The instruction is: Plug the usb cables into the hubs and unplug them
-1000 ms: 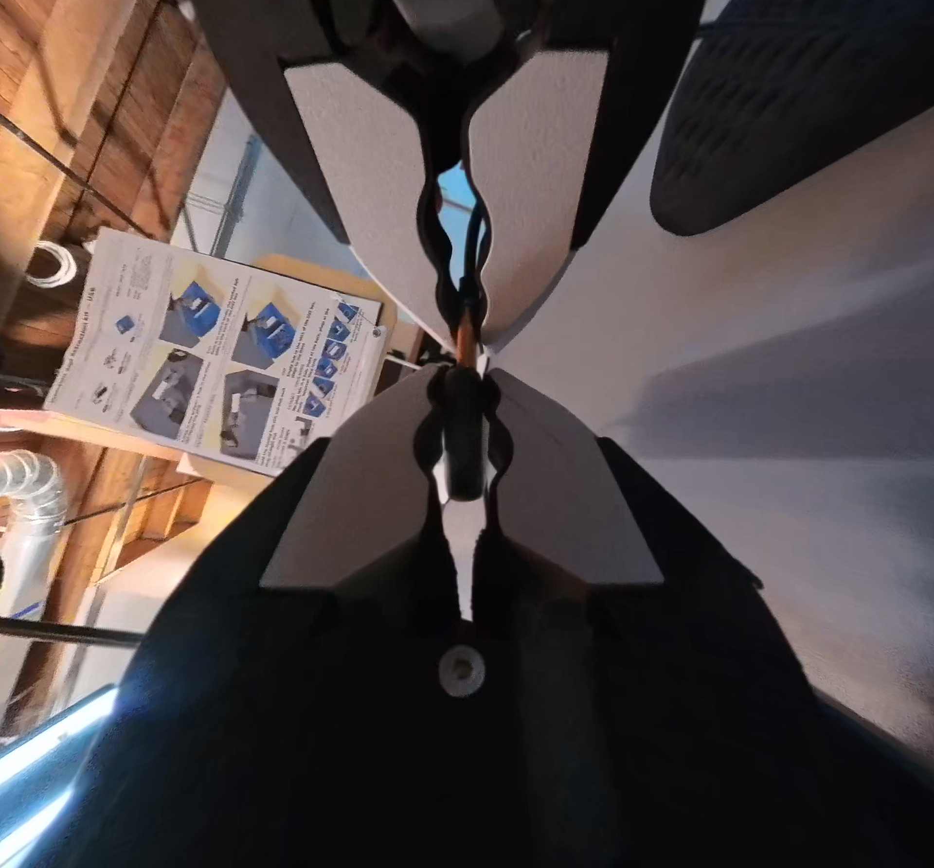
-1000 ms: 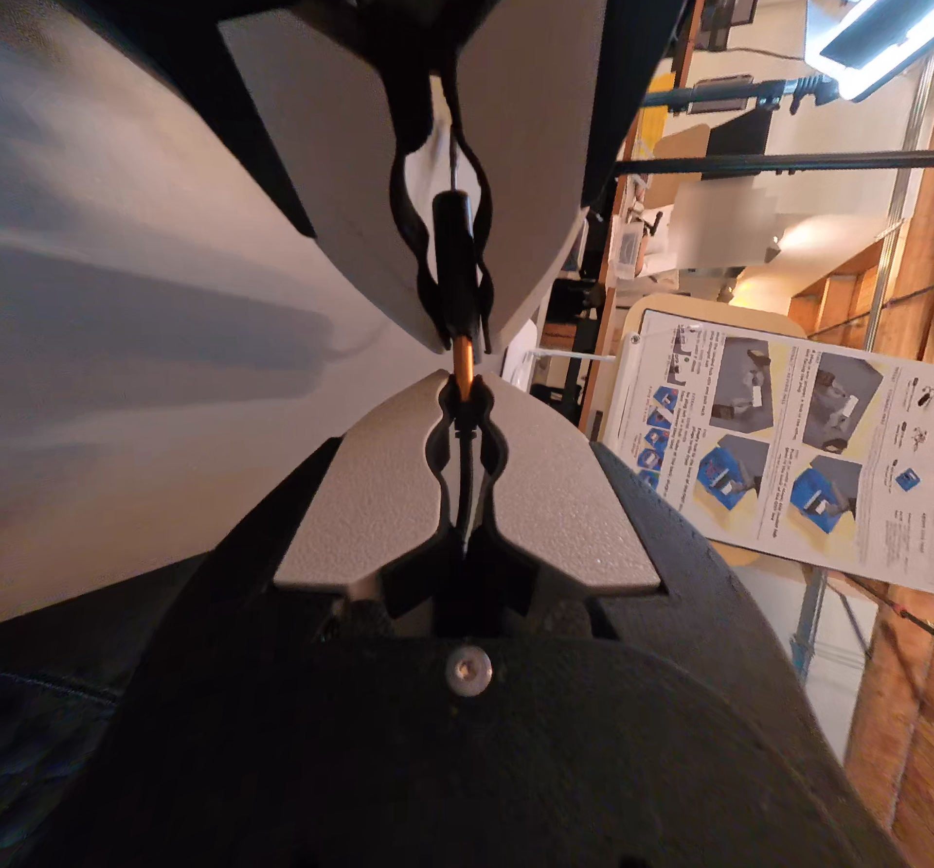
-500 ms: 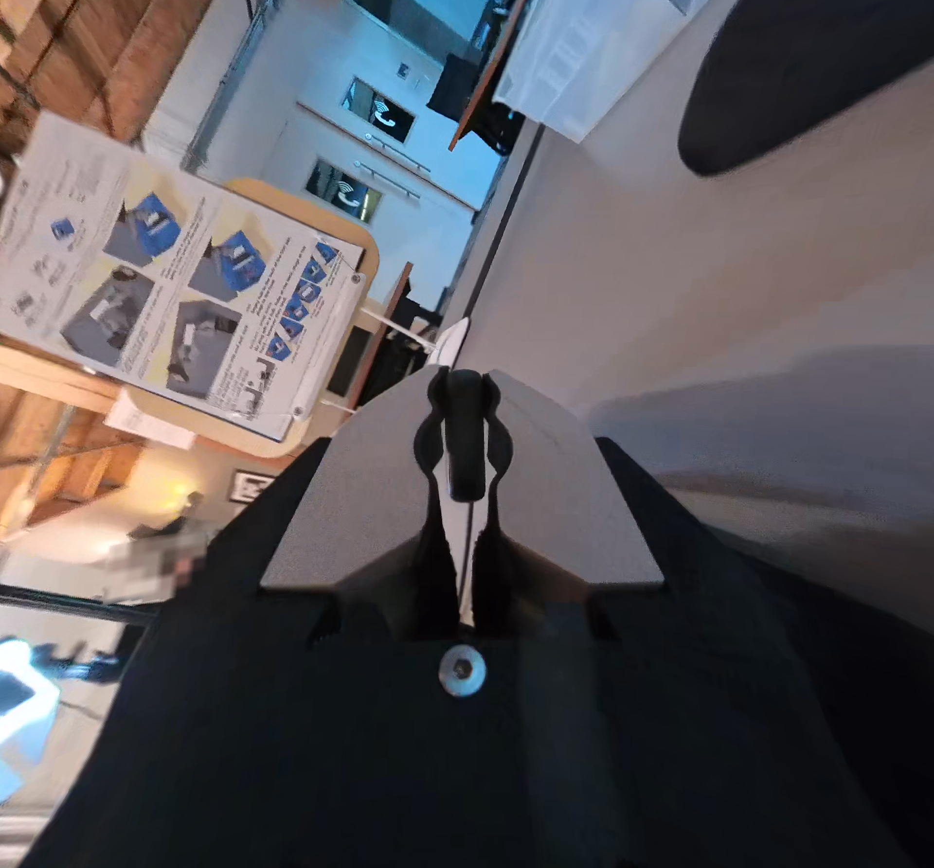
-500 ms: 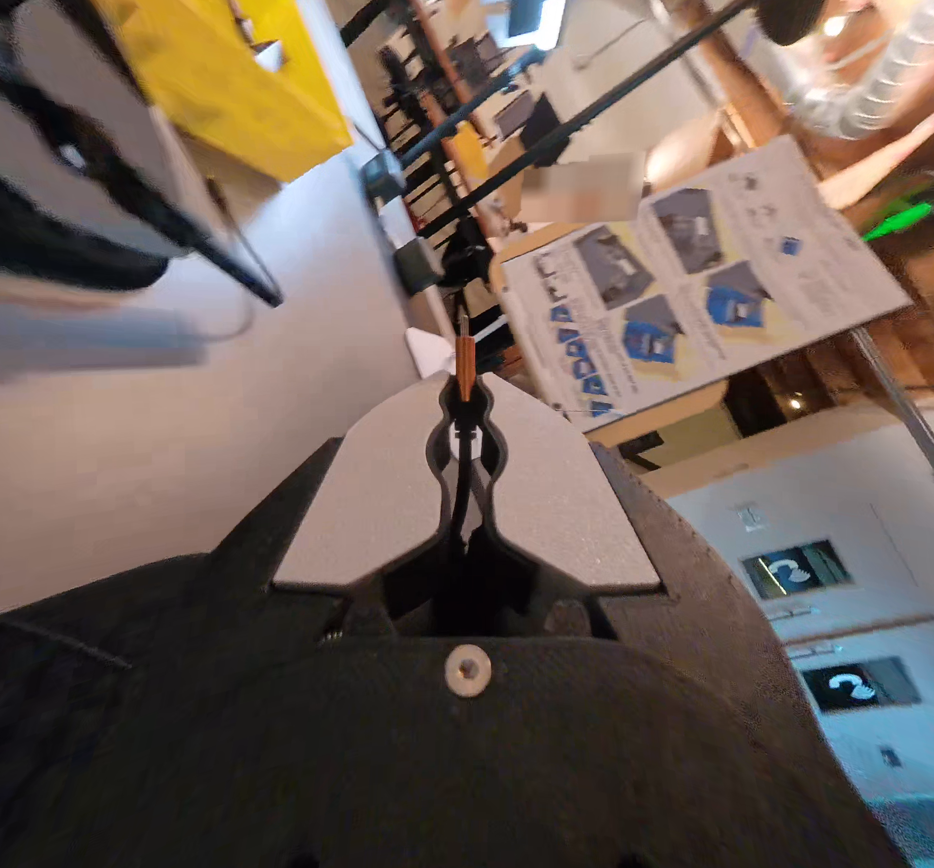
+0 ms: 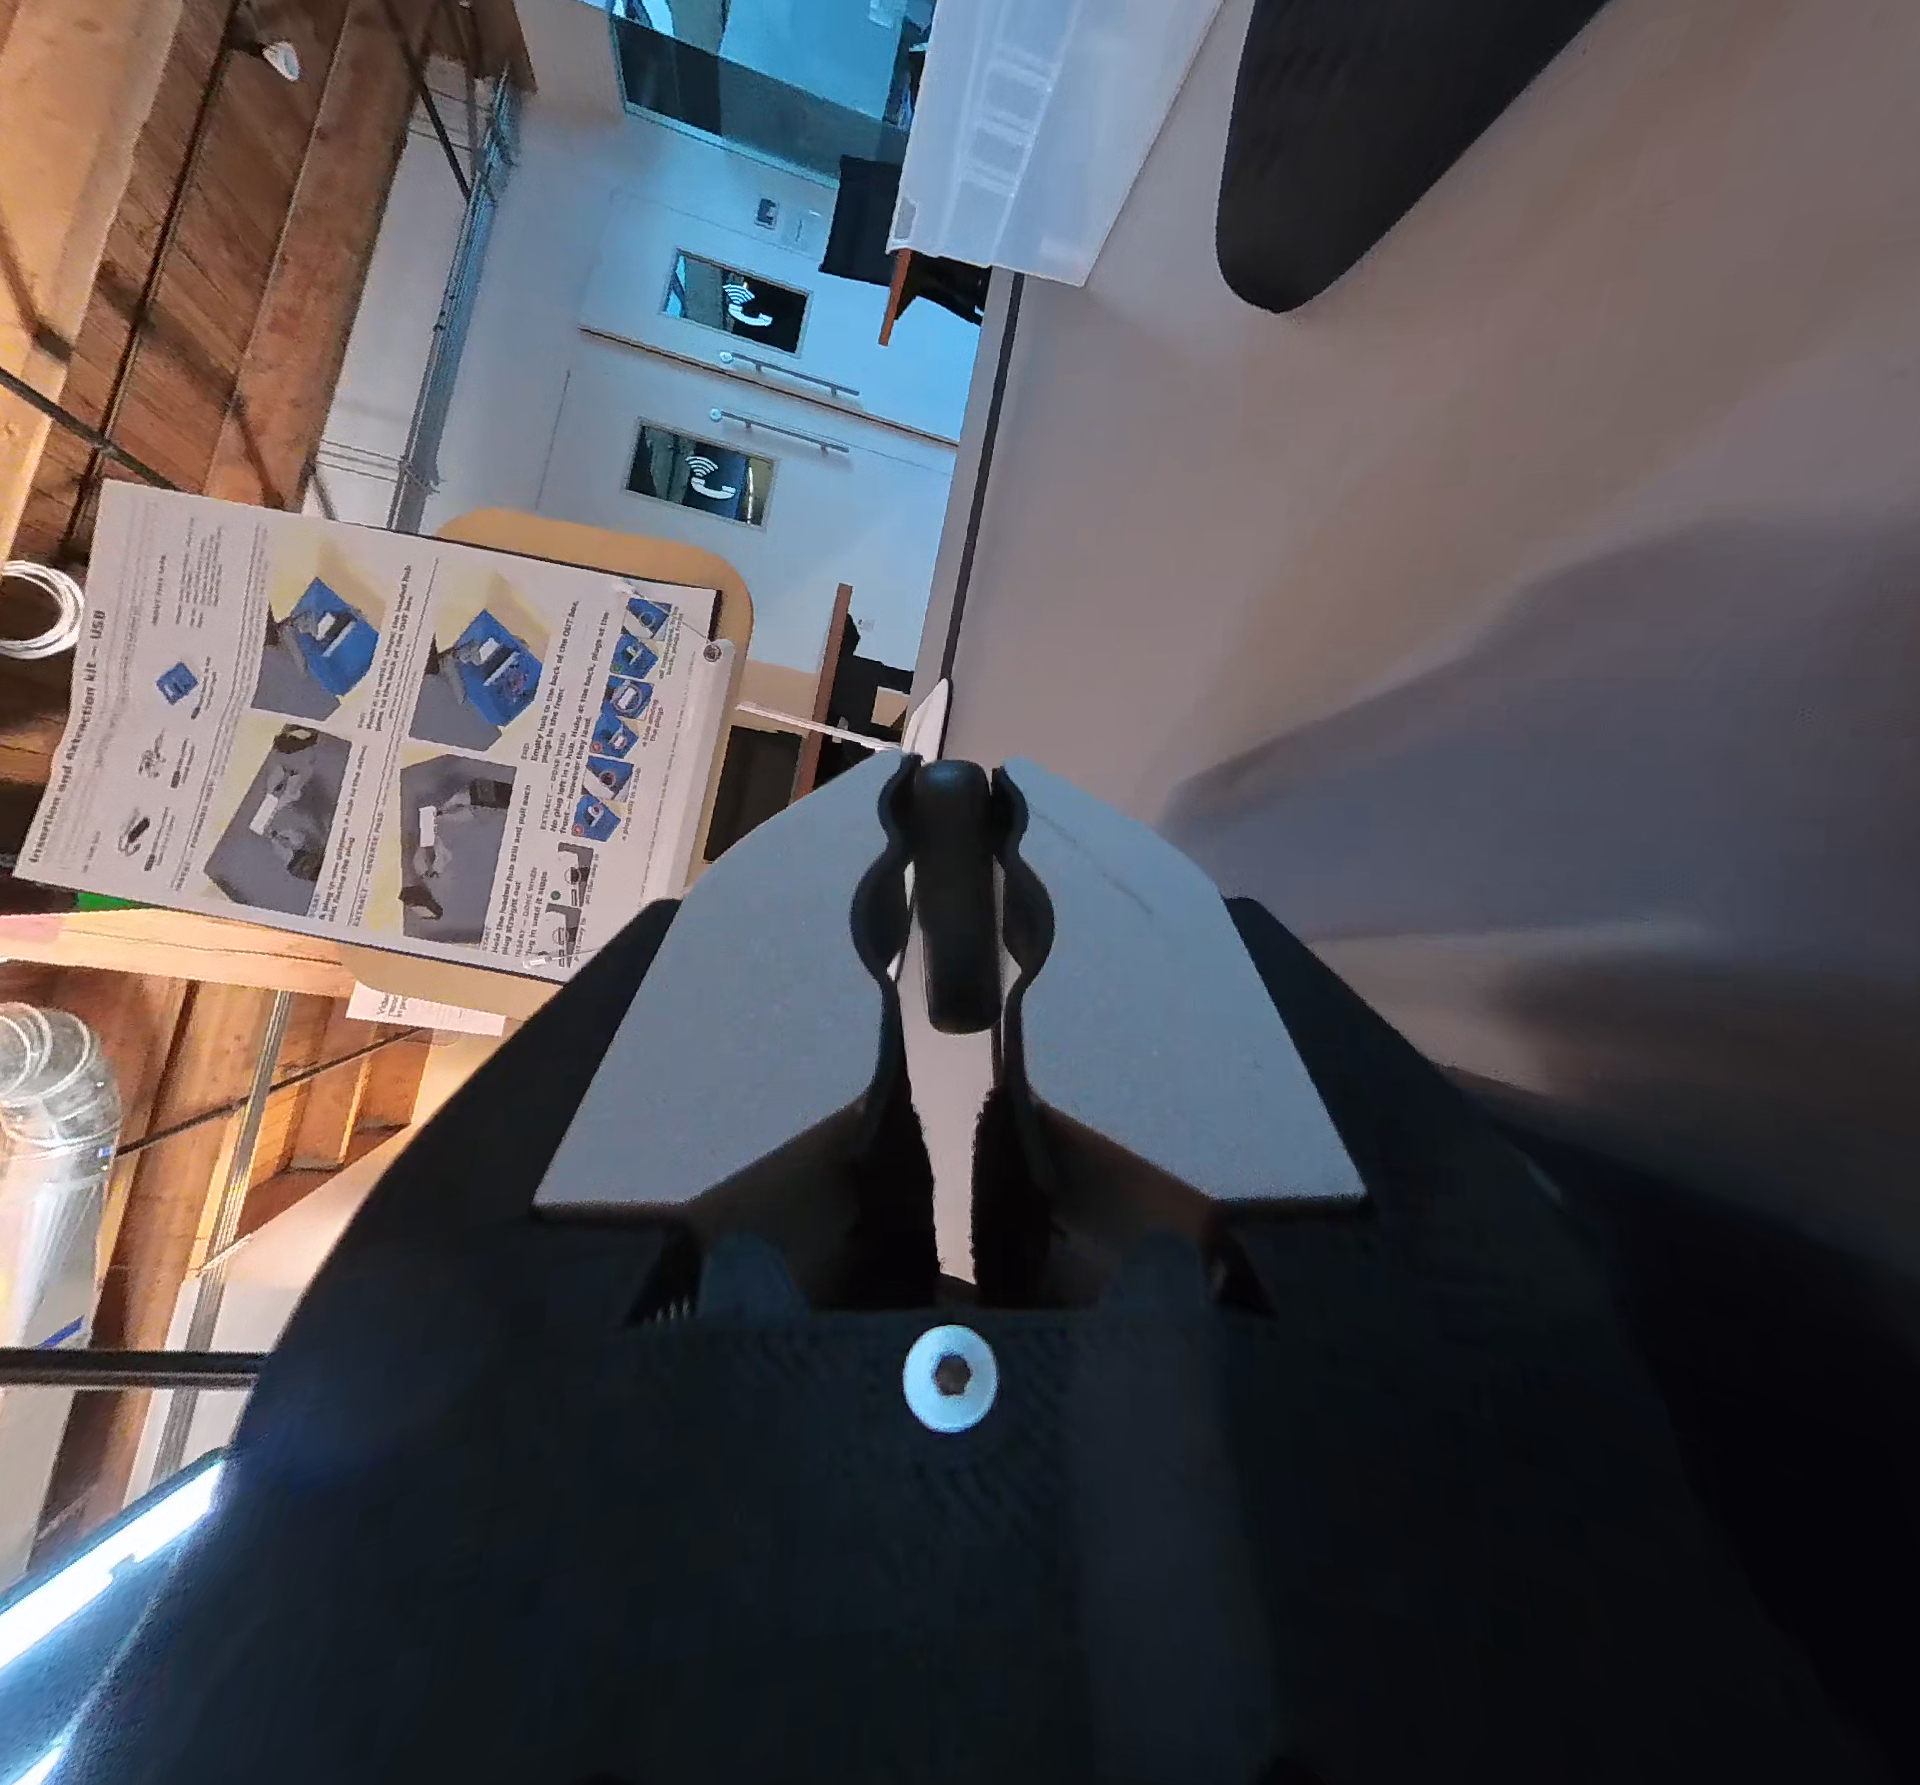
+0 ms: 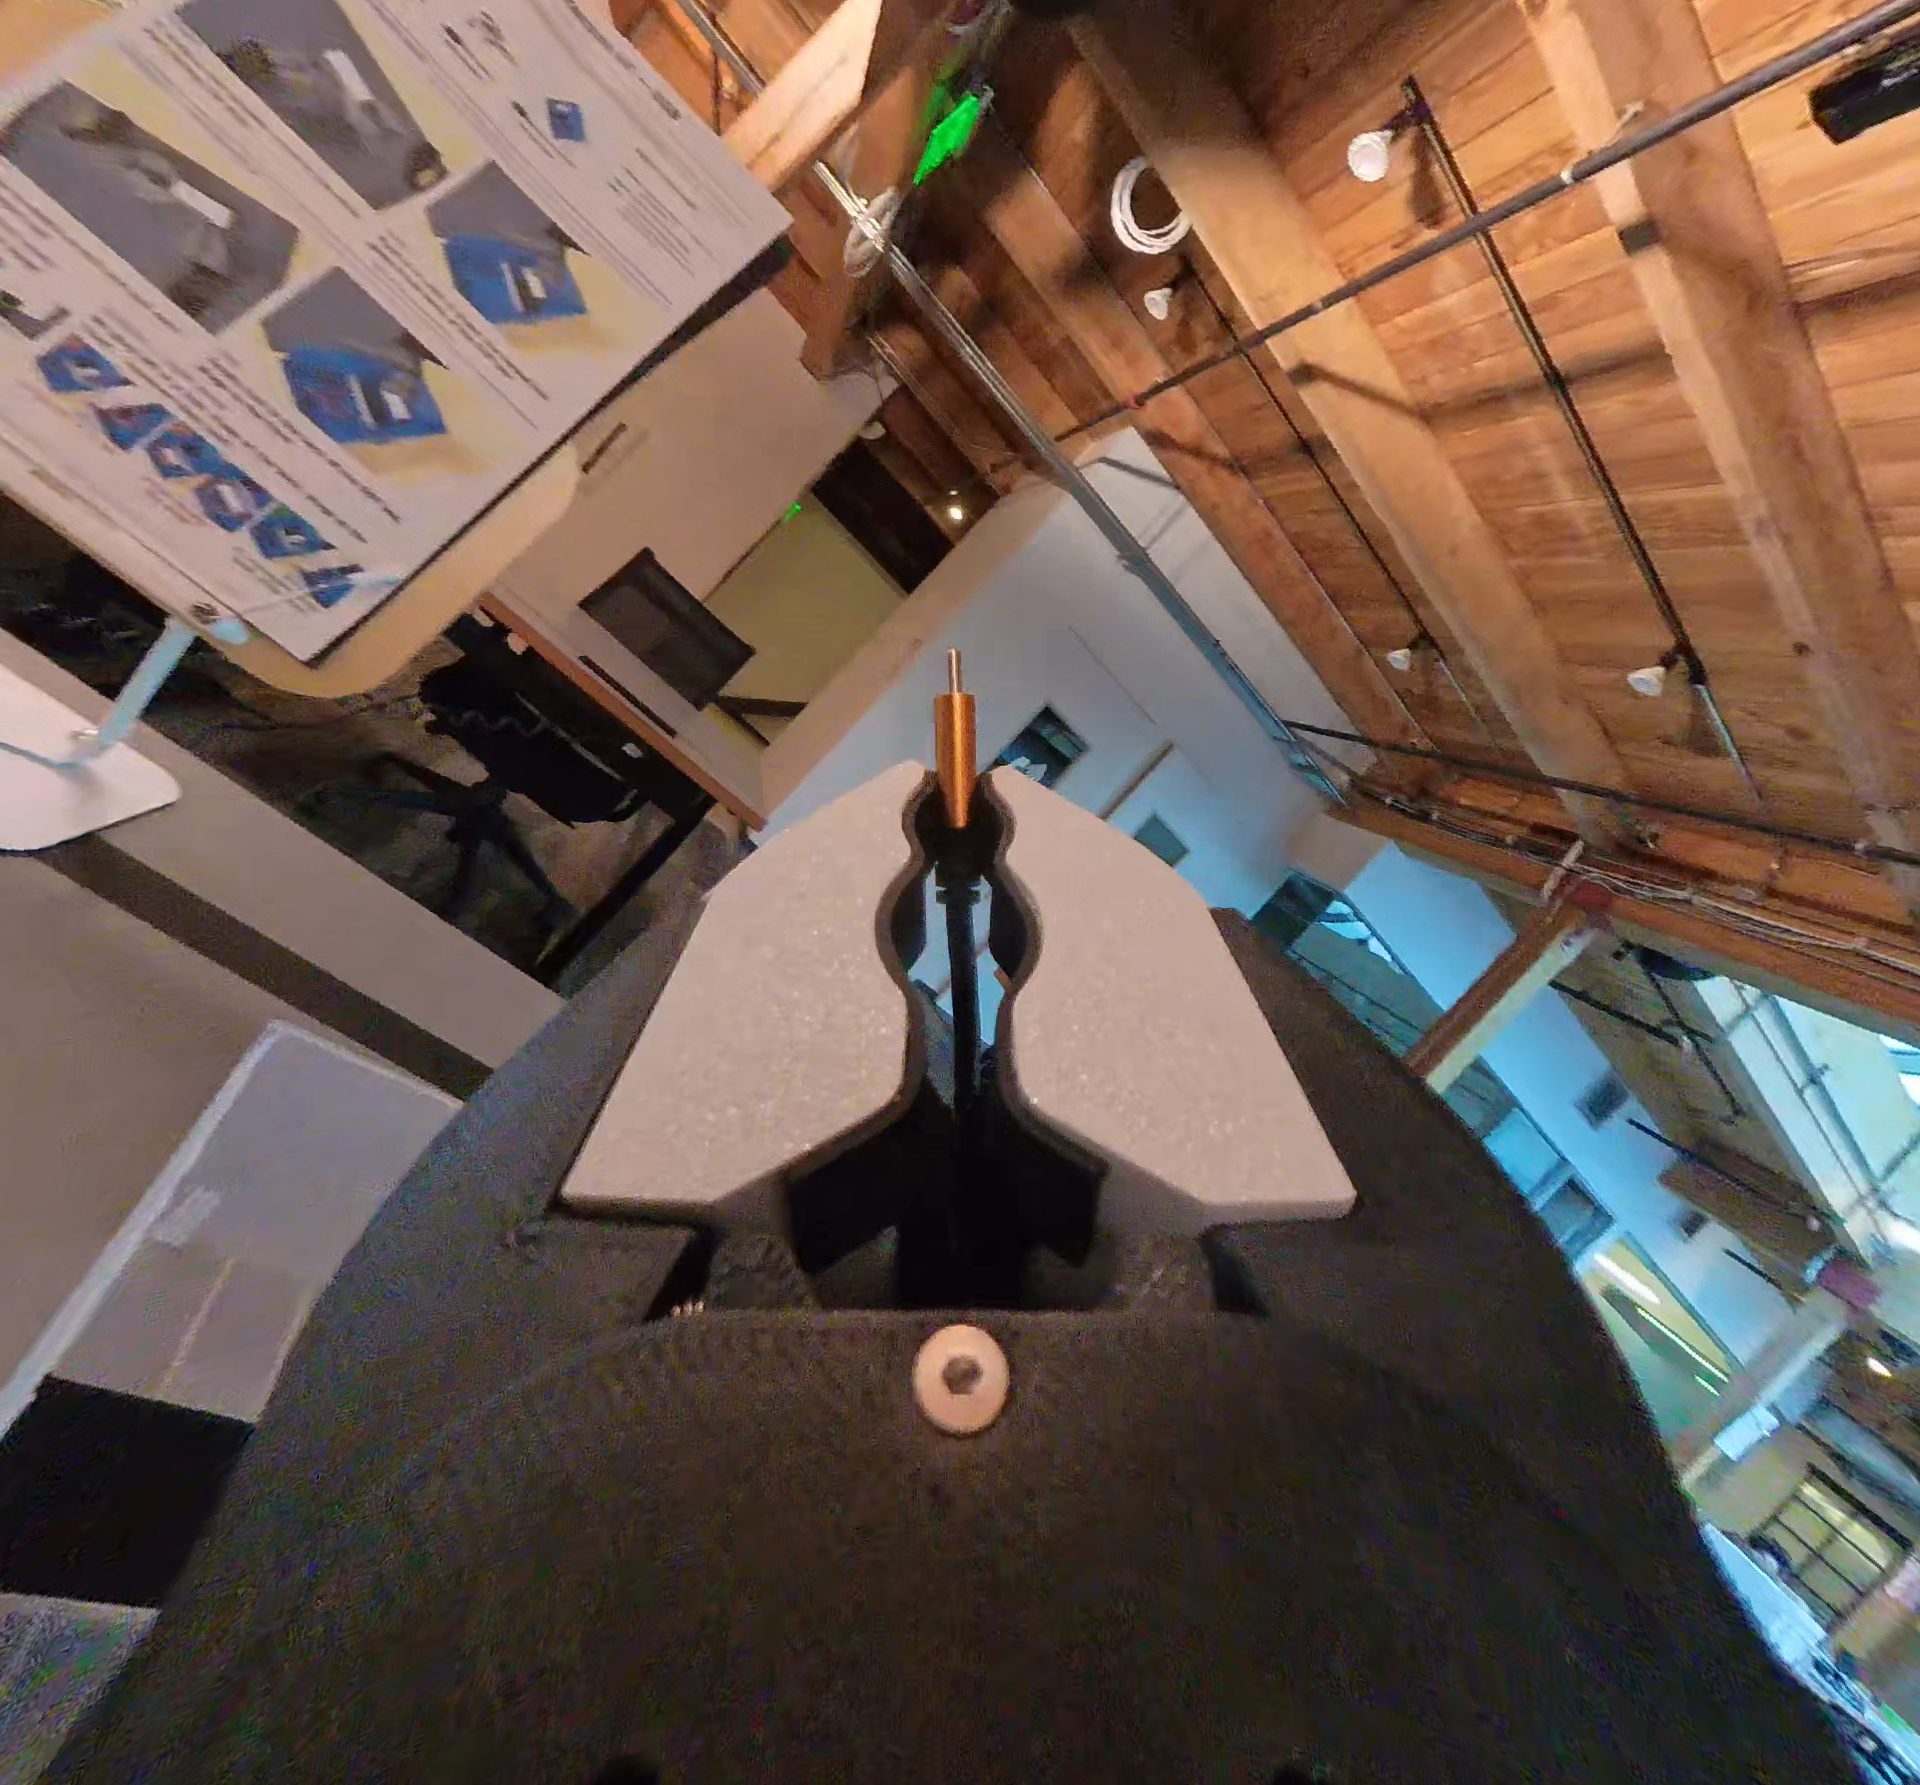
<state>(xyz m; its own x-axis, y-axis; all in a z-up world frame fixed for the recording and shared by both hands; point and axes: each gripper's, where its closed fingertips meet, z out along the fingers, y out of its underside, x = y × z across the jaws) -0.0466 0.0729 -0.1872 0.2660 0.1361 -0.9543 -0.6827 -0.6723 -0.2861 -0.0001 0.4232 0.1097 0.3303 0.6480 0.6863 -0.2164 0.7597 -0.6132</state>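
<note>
Left wrist view, tilted sideways, taken from the instruction poster (image 5: pixel 374 727) outward: wooden ceiling planks and beams (image 5: pixel 208 208) beyond its far edge, a ribbed silvery duct (image 5: pixel 47 1143) below it, white walls with two dark door panes past it toward the middle. Right of the poster, a pale matte tabletop (image 5: pixel 1403 540) filling that side, a translucent plastic bin (image 5: pixel 1039 73) at its far end, a dark oval mesh pad (image 5: pixel 1455 52) lying on it nearer the frame edge. Soft grey shadows across the tabletop.

Left gripper (image 5: pixel 953 779) clenched: grey, grainy fingers (image 5: pixel 769 987) with scalloped black inner edges grasping a smooth, rounded black connector body (image 5: pixel 953 894), held off the tabletop.

Right wrist view, again from the poster (image 6: pixel 343 229), here blurred and slanted at upper left: below it a white lamp-like stand base (image 6: pixel 73 790) on the tabletop (image 6: pixel 208 914), a frosted box (image 6: pixel 239 1205) nearer the camera. Right of the poster, warm wood ceiling (image 6: pixel 1558 281) with thin black rods and small white spotlights.

Right gripper (image 6: pixel 956 779) closed tight on a thin black cable (image 6: pixel 964 987); its copper-coloured metal plug (image 6: pixel 954 743), slim with a small silver pin, sticking out past the fingers (image 6: pixel 790 1008) into open air.
</note>
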